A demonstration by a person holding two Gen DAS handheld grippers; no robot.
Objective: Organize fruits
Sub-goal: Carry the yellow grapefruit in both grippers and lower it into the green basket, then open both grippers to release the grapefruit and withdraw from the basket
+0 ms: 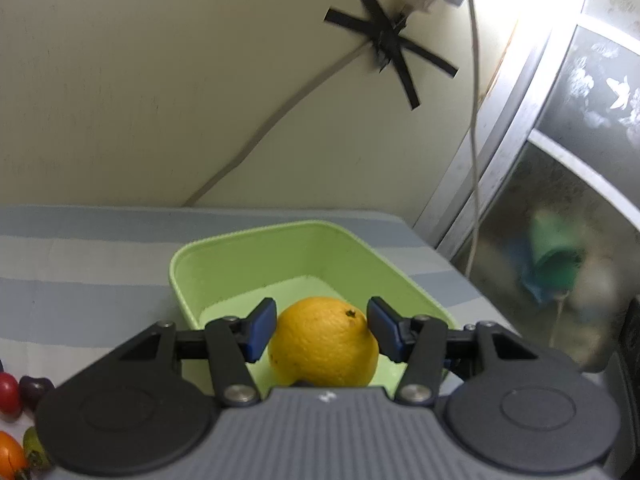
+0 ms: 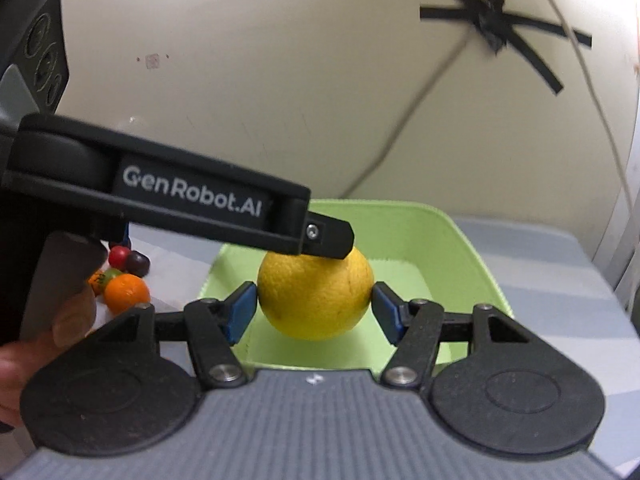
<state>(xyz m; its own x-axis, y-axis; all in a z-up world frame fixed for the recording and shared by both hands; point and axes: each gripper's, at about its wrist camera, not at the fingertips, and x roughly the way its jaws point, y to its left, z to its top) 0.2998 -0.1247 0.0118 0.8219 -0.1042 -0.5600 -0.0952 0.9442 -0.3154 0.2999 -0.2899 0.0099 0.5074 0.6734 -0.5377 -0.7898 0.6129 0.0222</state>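
The left claw (image 1: 322, 328) is narrowed onto an orange (image 1: 324, 348), with both blue pads against its sides. Below and ahead of it lies a green tray (image 1: 248, 256), whose floor is bare. The tray's far rim stops short of the wall (image 1: 160, 80), leaving a strip of striped counter (image 1: 80, 280) between them. The counter's right edge runs just beside the tray's right rim.

The right claw (image 2: 316, 308) stands a little wider, its pads pressing a yellow fruit (image 2: 316, 320) over the tray's near half. The left claw's finger crosses just above that fruit from the left, crowding the room overhead. To the left of both claws, small fruits (image 2: 126, 292) cluster on the counter, well clear of the tray.
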